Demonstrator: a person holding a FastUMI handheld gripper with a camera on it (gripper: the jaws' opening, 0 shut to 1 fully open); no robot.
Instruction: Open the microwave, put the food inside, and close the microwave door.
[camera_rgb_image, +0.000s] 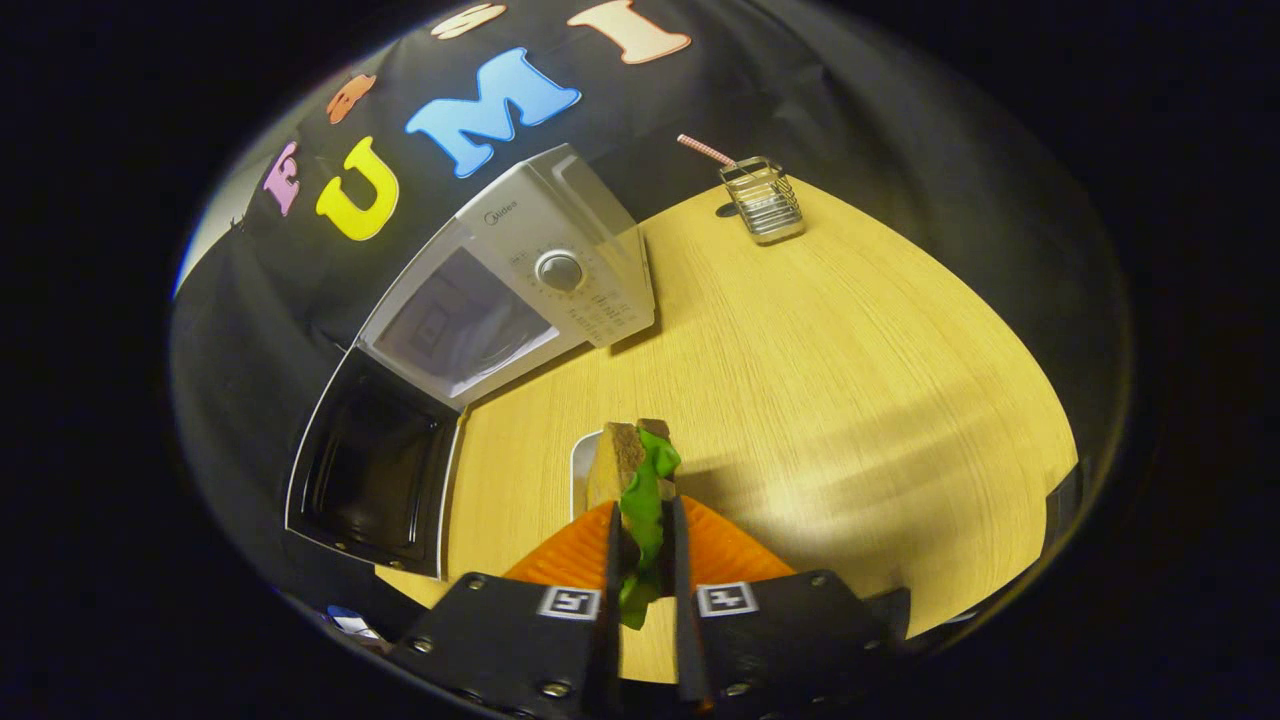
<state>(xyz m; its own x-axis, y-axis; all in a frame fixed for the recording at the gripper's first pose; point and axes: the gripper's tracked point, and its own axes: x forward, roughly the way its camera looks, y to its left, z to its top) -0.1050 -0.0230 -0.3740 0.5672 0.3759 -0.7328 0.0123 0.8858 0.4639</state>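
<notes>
My gripper (643, 512) is shut on a sandwich (622, 462) of brown bread with green lettuce hanging out, held upright between both fingers. The rim of a white plate (581, 468) peeks out just left of the sandwich, on the wooden table (820, 380). Beyond the fingers and to the left stands the white microwave (560, 250) with a round dial. Its door (370, 480) is swung wide open to the left, dark inner side facing up. The cavity (465, 325) looks pale and holds nothing that I can make out.
A small wire basket (765, 200) with a striped straw (706, 150) stands at the table's far edge, right of the microwave. Black cloth walls close in behind and to the left. Bare wood stretches between the sandwich and the microwave.
</notes>
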